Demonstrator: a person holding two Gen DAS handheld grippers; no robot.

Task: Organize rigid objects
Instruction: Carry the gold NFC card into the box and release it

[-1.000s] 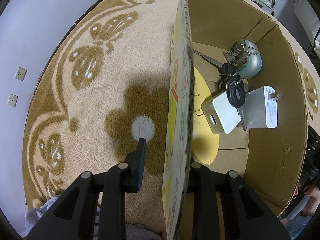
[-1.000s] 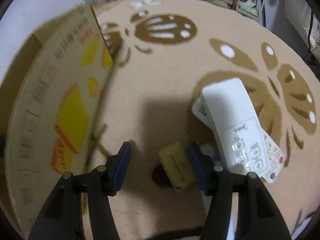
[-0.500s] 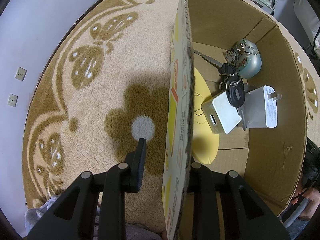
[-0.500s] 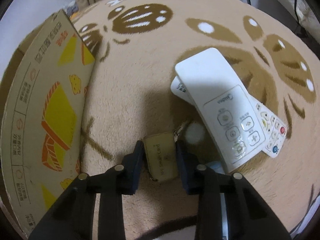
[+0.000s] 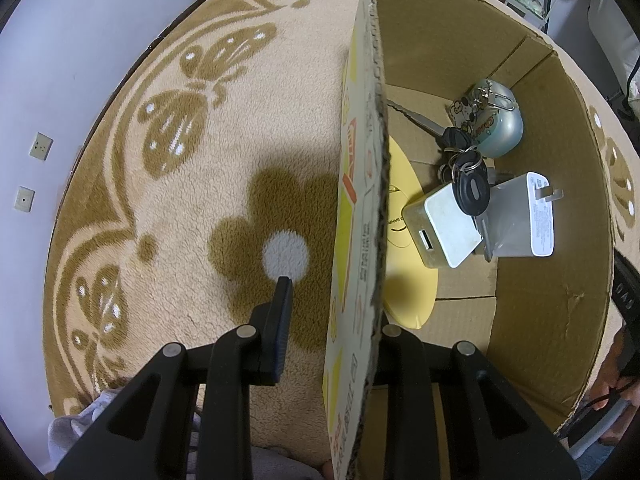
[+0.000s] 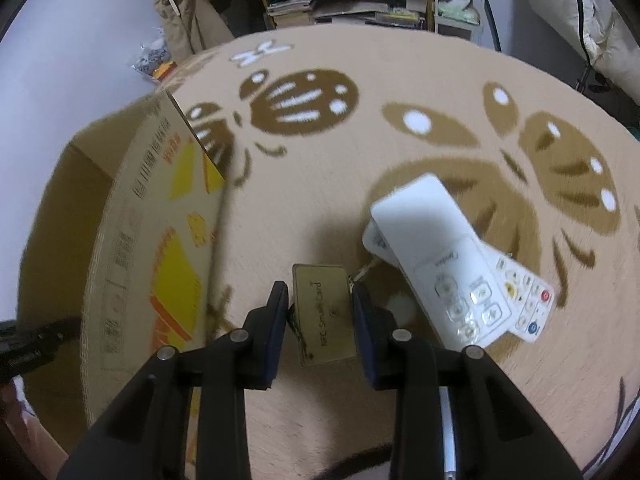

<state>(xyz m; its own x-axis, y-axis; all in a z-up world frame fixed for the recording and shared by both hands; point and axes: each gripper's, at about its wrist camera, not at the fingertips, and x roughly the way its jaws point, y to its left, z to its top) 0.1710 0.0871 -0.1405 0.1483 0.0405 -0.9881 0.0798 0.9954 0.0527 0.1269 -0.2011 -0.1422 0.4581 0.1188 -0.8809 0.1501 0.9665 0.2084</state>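
In the left wrist view, the left hand-held gripper [image 5: 330, 300] straddles the near wall of the cardboard box [image 5: 560, 312], its fingers spread with a gap on the outer side; inside lie a key bunch [image 5: 466, 168], two white chargers [image 5: 448, 226], a round tin [image 5: 496, 126] and a yellow disc [image 5: 408, 264], unchanged from before. In the right wrist view, the right hand-held gripper [image 6: 320, 300] pinches a gold card [image 6: 325, 314] printed "NFC Smart Card", now raised off the rug [image 6: 400, 140] beside two stacked white remotes [image 6: 440, 256], with the box standing to the left.
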